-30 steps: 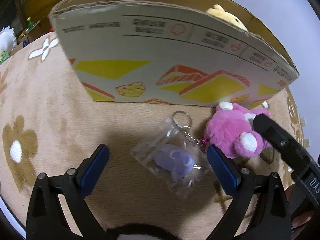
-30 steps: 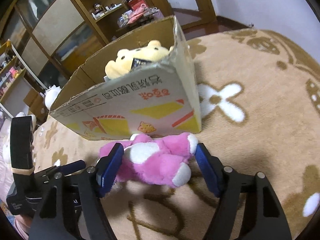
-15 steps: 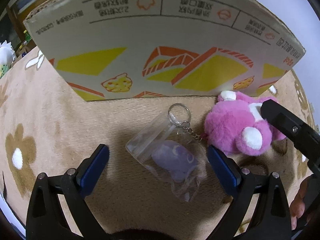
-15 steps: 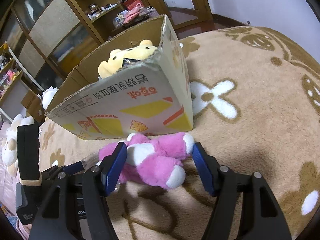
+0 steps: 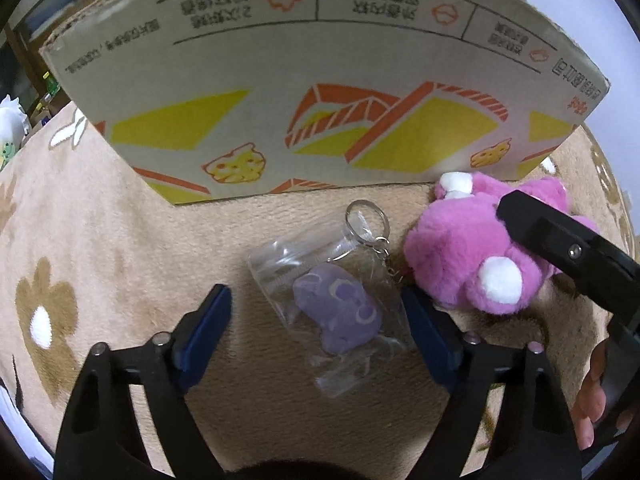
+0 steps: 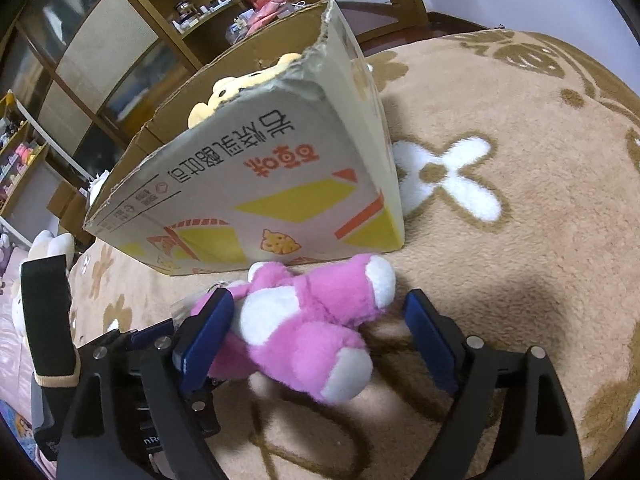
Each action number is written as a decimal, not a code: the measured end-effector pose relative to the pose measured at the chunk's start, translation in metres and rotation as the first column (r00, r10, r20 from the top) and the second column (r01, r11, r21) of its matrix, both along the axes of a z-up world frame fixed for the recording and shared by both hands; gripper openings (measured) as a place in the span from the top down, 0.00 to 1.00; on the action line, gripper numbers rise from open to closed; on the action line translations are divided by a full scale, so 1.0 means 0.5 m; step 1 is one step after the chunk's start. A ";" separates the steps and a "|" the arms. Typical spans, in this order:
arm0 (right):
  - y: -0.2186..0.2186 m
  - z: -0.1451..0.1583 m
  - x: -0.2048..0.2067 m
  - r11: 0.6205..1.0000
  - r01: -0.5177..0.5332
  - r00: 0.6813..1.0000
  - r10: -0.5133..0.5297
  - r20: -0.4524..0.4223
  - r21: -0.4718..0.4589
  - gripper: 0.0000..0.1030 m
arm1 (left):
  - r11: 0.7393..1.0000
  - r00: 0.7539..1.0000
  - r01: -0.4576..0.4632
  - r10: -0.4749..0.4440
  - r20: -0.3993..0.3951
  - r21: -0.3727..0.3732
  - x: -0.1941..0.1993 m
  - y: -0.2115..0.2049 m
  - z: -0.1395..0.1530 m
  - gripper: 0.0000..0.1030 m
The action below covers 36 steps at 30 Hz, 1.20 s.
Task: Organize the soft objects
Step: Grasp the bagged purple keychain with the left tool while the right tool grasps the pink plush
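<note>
A small purple plush keychain in a clear plastic bag lies on the beige rug, its metal ring toward the box. My left gripper is open, its blue pads on either side of the bag. A pink and white plush toy lies beside the bag, also in the left wrist view. My right gripper is open around the pink toy, low over the rug. The cardboard box stands just behind both; a yellow plush sits inside it.
The flower-patterned beige rug stretches to the right. Wooden shelves and cabinets stand behind the box. White plush toys sit at the far left. The right gripper's body overlaps the pink toy in the left wrist view.
Both grippers have moved lower and closer to the rug. The left jaws now straddle the bagged keychain and the right jaws straddle the pink toy. The box looms nearer.
</note>
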State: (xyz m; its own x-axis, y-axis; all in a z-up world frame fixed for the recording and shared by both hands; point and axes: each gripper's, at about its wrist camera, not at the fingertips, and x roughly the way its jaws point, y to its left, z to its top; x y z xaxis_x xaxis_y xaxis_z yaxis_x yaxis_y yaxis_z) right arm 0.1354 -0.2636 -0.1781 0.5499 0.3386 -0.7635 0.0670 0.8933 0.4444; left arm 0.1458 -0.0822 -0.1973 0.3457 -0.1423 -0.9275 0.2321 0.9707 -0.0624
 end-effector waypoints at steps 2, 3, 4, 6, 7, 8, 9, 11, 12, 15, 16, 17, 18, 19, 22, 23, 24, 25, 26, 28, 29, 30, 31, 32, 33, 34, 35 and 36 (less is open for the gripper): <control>0.001 0.000 0.000 1.000 -0.002 1.000 0.002 0.001 -0.001 0.11 | 1.000 1.000 -0.009 0.009 0.000 -0.006 -0.002 0.002 0.005 0.28; 0.001 0.000 0.000 1.000 -0.002 1.000 0.002 0.001 -0.001 0.11 | 1.000 1.000 -0.017 0.017 0.001 -0.012 -0.002 0.003 0.006 0.33; 0.002 0.000 0.000 1.000 -0.001 1.000 0.001 0.001 -0.001 0.11 | 1.000 1.000 -0.025 0.025 0.003 -0.016 -0.002 0.007 0.009 0.35; 0.000 0.002 0.000 1.000 -0.005 1.000 0.005 0.004 -0.004 0.11 | 0.999 0.999 -0.037 0.037 0.003 -0.018 -0.002 0.007 0.011 0.47; 0.000 0.003 0.000 1.000 -0.006 1.000 0.006 0.005 -0.005 0.12 | 0.999 0.999 -0.042 0.042 0.003 -0.021 -0.001 0.009 0.013 0.50; 0.001 0.005 -0.001 1.000 -0.009 1.000 0.009 0.010 -0.005 0.15 | 0.999 0.999 -0.048 0.048 0.003 -0.022 -0.001 0.011 0.013 0.55; 0.001 0.006 -0.002 1.000 -0.013 1.000 0.013 0.015 0.001 0.19 | 0.998 0.999 -0.053 0.053 0.001 -0.028 0.012 0.015 0.013 0.56; 0.002 0.009 -0.003 1.000 -0.018 1.000 0.018 0.019 0.020 0.27 | 0.998 0.998 -0.058 0.058 -0.001 -0.035 0.026 0.015 0.011 0.57; 0.005 0.012 -0.004 1.000 -0.019 1.000 0.019 0.021 0.015 0.27 | 0.998 0.998 -0.057 0.057 0.002 -0.032 0.025 0.012 0.011 0.58; 0.009 0.019 -0.010 1.000 -0.022 0.999 0.022 0.033 0.003 0.31 | 0.998 0.999 -0.051 0.051 0.013 -0.020 0.021 0.010 0.016 0.58; 0.011 0.022 -0.012 1.000 -0.025 0.999 0.025 0.039 -0.001 0.34 | 0.999 0.999 -0.050 0.050 0.015 -0.018 0.021 0.008 0.020 0.58; 0.014 0.026 -0.016 1.000 -0.025 0.999 0.026 0.048 -0.006 0.38 | 0.999 0.999 -0.050 0.050 0.016 -0.019 0.020 0.005 0.021 0.58; 0.017 0.030 -0.018 1.000 -0.028 0.998 0.028 0.054 -0.012 0.39 | 0.998 0.999 -0.050 0.051 0.016 -0.024 0.020 0.014 0.024 0.58; 0.019 0.033 -0.020 0.999 -0.030 0.998 0.031 0.059 -0.020 0.41 | 0.998 0.999 -0.051 0.052 0.016 -0.025 0.008 0.023 0.023 0.58; 0.031 0.043 -0.026 0.998 -0.040 0.996 0.044 0.080 -0.053 0.43 | 0.998 0.998 -0.049 0.050 0.023 -0.025 -0.001 0.024 0.025 0.59; 0.032 0.047 -0.029 0.997 -0.041 0.995 0.046 0.089 -0.062 0.44 | 0.998 0.998 -0.049 0.049 0.026 -0.025 -0.003 0.024 0.026 0.59; 0.032 0.052 -0.031 0.997 -0.038 0.994 0.044 0.095 -0.070 0.44 | 0.999 0.998 -0.048 0.049 0.033 -0.026 -0.007 0.022 0.030 0.59; 0.033 0.057 -0.035 0.996 -0.031 0.994 0.040 0.105 -0.080 0.45 | 0.999 0.998 -0.046 0.047 0.040 -0.025 -0.014 0.021 0.029 0.59; 0.032 0.063 -0.039 0.996 -0.026 0.993 0.036 0.116 -0.090 0.45 | 0.999 0.998 -0.044 0.045 0.045 -0.024 -0.019 0.026 0.033 0.59; 0.031 0.079 -0.048 0.992 -0.012 0.990 0.030 0.140 -0.128 0.46 | 0.999 0.997 -0.046 0.047 0.062 -0.025 -0.027 0.023 0.042 0.59; 0.030 0.086 -0.053 0.990 -0.007 0.988 0.029 0.152 -0.144 0.47 | 0.999 0.996 -0.047 0.049 0.069 -0.025 -0.035 0.030 0.043 0.59; 0.028 0.094 -0.058 0.988 -0.001 0.986 0.028 0.164 -0.157 0.47 | 0.999 0.996 -0.049 0.051 0.080 -0.024 -0.040 0.031 0.048 0.59; 0.025 0.102 -0.063 0.985 0.006 0.985 0.024 0.173 -0.171 0.47 | 0.999 0.994 -0.050 0.052 0.093 -0.022 -0.046 0.031 0.054 0.59; 0.022 0.110 -0.068 0.983 0.016 0.983 0.018 0.183 -0.183 0.48 | 0.998 0.993 -0.051 0.053 0.103 -0.022 -0.053 0.033 0.061 0.59; 0.019 0.115 -0.072 0.982 0.020 0.982 0.016 0.189 -0.189 0.48 | 0.998 0.992 -0.053 0.055 0.117 -0.023 -0.061 0.034 0.069 0.59; 0.017 0.121 -0.077 0.980 0.026 0.980 0.014 0.198 -0.198 0.49 | 0.998 0.990 -0.054 0.057 0.129 -0.023 -0.064 0.045 0.084 0.59; 0.016 0.129 -0.081 0.977 0.032 0.978 0.012 0.206 -0.210 0.49 | 0.998 0.988 -0.056 0.058 0.142 -0.021 -0.073 0.047 0.095 0.59; 0.016 0.138 -0.086 0.974 0.037 0.976 0.012 0.217 -0.223 0.49 | 0.998 0.985 -0.059 0.061 0.163 -0.017 -0.081 0.047 0.105 0.59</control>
